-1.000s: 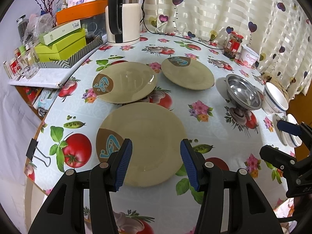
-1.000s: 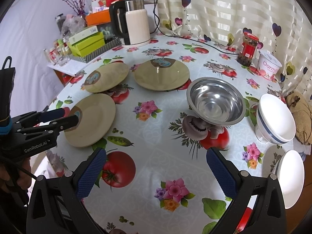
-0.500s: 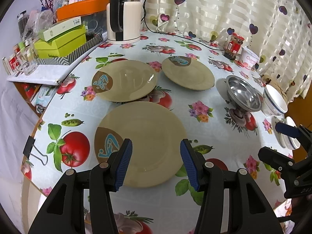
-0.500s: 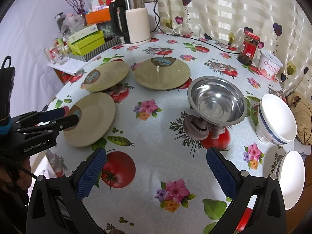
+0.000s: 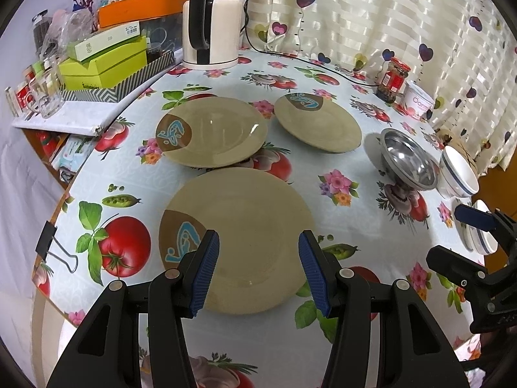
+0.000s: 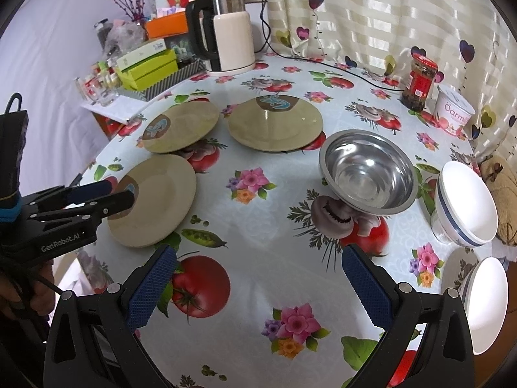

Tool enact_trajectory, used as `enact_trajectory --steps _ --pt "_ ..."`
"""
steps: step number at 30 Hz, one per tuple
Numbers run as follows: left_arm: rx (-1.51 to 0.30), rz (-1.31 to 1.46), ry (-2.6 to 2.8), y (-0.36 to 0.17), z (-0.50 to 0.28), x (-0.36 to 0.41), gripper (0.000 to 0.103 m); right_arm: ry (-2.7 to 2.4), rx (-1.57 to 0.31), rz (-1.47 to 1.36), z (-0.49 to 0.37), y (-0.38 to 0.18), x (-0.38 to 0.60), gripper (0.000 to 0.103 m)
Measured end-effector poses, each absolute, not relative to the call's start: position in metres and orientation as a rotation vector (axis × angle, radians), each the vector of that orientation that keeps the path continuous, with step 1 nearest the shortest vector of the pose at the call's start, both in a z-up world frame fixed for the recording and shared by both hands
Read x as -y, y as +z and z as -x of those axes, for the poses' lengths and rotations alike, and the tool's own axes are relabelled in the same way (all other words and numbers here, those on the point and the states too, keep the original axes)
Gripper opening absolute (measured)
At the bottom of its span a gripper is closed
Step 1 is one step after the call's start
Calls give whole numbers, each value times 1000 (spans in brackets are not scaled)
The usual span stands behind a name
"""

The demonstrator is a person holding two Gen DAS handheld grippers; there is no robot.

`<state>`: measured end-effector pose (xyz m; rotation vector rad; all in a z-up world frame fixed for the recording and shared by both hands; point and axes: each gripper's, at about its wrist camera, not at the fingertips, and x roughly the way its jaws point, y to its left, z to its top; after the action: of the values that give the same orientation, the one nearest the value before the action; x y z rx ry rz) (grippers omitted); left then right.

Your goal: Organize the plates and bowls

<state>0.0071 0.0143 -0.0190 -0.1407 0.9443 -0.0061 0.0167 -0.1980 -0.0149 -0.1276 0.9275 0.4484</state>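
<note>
Three tan plates with a brown and blue patch lie on the flowered table. The nearest plate [image 5: 239, 232] [image 6: 155, 200] sits just ahead of my left gripper [image 5: 258, 268], which is open above its near rim and holds nothing. Two more plates lie behind it, one left [image 5: 213, 135] [image 6: 181, 126] and one right [image 5: 320, 123] [image 6: 274, 123]. A steel bowl [image 5: 407, 161] [image 6: 368, 171], a white bowl with a blue stripe [image 5: 458, 174] [image 6: 465, 207] and a white dish [image 6: 484, 300] stand at the right. My right gripper [image 6: 258, 284] is open over bare tablecloth.
A white kettle [image 5: 210, 22] with its cable stands at the back by the curtain. Green boxes [image 5: 103, 61] and glasses crowd a side shelf at the left. A red-lidded jar [image 6: 420, 80] and a yoghurt tub [image 6: 452, 113] stand at the back right. A binder clip [image 5: 48, 245] grips the table's left edge.
Both views have shifted slightly. The table sits a little lower in the left wrist view and the bowls a little nearer in the right. Neither jaw has changed its opening.
</note>
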Motion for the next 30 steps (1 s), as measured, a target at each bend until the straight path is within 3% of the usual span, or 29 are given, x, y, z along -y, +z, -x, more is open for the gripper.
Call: enact_trajectory --steps 30 --pt "-920 234 92 -24 -28 -71 52 550 -929 198 -54 -7 142 103"
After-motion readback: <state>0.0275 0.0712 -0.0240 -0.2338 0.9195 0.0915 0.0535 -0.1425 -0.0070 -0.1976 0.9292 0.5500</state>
